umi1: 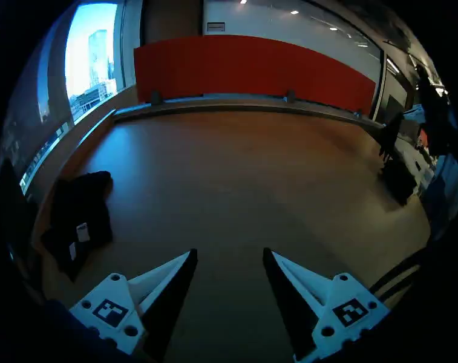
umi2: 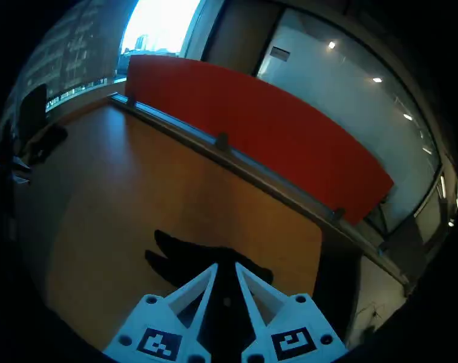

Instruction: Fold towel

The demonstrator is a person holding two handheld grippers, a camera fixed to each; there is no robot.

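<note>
- Progress: early stage. The dark crumpled towel [umi2: 168, 257] lies on the brown wooden surface [umi2: 107, 199], lower centre of the right gripper view. No fold is visible.
- Right hand-held gripper [umi2: 225, 265]: fingers nearly together over the towel. Whether they pinch cloth cannot be determined.
- Left hand-held gripper [umi1: 230, 251]: spread wide, empty.
- Hidden: the towel's near part lies behind the fingers.

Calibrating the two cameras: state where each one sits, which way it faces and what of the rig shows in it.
Left gripper view: rides on the left gripper, looking forward across the wooden table at the red partition; its own two fingers show, spread apart.
Right gripper view: rides on the right gripper, tilted, facing that partition over a dark towel; its own fingers show, nearly together.
Shared: wooden table, red partition, bright window.
</note>
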